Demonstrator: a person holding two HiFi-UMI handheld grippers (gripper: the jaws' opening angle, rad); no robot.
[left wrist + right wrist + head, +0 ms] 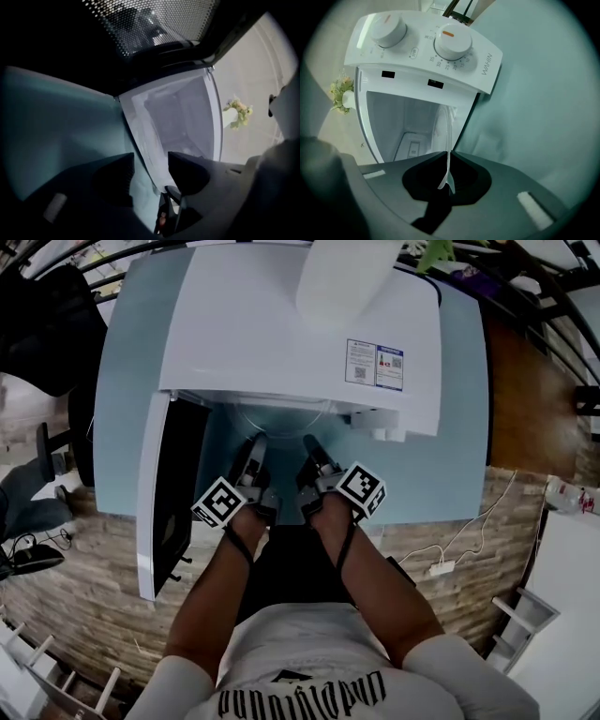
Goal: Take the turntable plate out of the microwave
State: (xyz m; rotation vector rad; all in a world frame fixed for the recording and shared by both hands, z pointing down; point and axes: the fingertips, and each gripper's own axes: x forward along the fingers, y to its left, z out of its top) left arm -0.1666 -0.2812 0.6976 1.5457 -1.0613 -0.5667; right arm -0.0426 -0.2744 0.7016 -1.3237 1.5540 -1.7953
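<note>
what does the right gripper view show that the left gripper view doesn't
Right gripper view only: the control panel with its two knobs, and the right gripper shut on the turntable plate at its rim. Left gripper view only: the door's mesh window, and the left gripper with jaws apart either side of the plate, not pressing it. Both: the plate, the microwave cavity, the flowers beyond and the blue table.
</note>
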